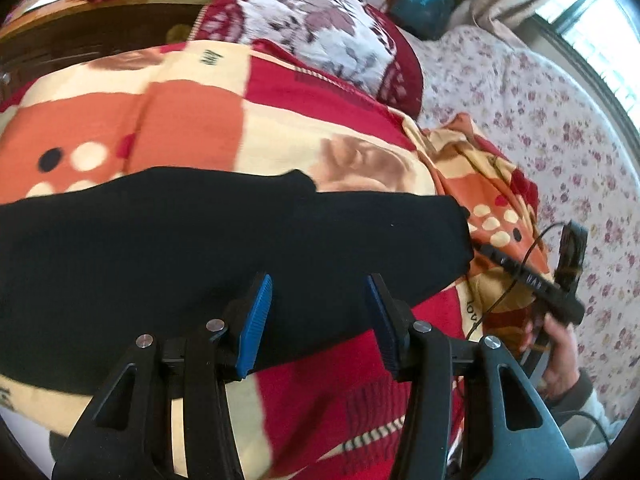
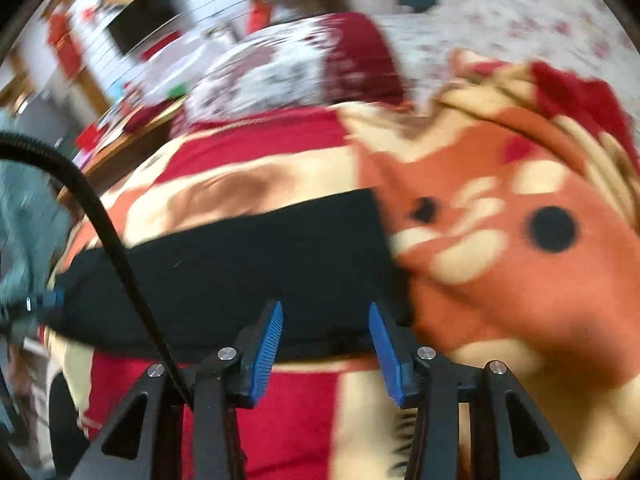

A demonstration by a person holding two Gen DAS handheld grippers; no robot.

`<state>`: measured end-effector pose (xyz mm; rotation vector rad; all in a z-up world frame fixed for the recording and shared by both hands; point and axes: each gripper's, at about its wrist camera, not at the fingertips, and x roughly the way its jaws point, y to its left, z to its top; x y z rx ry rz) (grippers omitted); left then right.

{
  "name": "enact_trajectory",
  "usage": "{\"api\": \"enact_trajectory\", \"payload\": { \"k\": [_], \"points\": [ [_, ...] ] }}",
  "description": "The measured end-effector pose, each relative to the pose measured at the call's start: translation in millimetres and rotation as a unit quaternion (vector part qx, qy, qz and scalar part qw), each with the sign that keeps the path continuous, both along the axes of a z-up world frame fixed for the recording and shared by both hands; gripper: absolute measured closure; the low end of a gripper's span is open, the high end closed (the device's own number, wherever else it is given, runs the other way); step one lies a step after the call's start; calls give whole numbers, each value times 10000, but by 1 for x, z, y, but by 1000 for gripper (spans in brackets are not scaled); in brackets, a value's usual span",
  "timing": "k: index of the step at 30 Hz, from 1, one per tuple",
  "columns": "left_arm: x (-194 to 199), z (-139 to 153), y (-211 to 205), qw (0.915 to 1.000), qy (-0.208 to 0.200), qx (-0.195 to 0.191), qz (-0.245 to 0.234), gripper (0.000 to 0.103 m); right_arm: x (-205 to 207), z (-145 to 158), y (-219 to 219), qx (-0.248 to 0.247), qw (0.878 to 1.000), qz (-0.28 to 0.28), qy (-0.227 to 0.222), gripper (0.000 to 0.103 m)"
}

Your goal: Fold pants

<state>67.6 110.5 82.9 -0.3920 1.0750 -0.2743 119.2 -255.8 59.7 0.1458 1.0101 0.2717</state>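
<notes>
Black pants (image 1: pixel 192 248) lie as a long band across a red, orange and cream blanket (image 1: pixel 192 120) on a bed. My left gripper (image 1: pixel 318 312) is open with blue pads, hovering just over the near edge of the pants and holding nothing. In the right wrist view the pants (image 2: pixel 248 264) lie flat, their right end near the middle of the frame. My right gripper (image 2: pixel 326 336) is open over their near edge and empty. The right gripper (image 1: pixel 532 284) also shows in the left wrist view, beside the pants' right end.
A floral red and white pillow (image 1: pixel 316 32) lies behind the blanket. A flowered bedsheet (image 1: pixel 560 128) spreads to the right toward a window (image 1: pixel 600 32). A black cable (image 2: pixel 108 240) crosses the left of the right wrist view. That view is motion-blurred.
</notes>
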Motion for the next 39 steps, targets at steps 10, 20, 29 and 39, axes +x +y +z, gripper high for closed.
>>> {"api": "enact_trajectory", "payload": {
  "k": [10,20,29,39],
  "points": [
    [-6,-10,-16,9980,-24,636,41,55,35,-31,9,-226,9988,106,420,59],
    [-7,-24,-15,9995,200,229,82,55,21,-15,14,-843,9946,584,-154,98],
    [-12,-30,-17,9997,256,15,65,55,13,-8,5,-1523,9871,461,-193,98],
    [-40,-18,8,9992,23,-21,402,55,12,4,1,-509,9976,388,-276,96]
  ]
}}
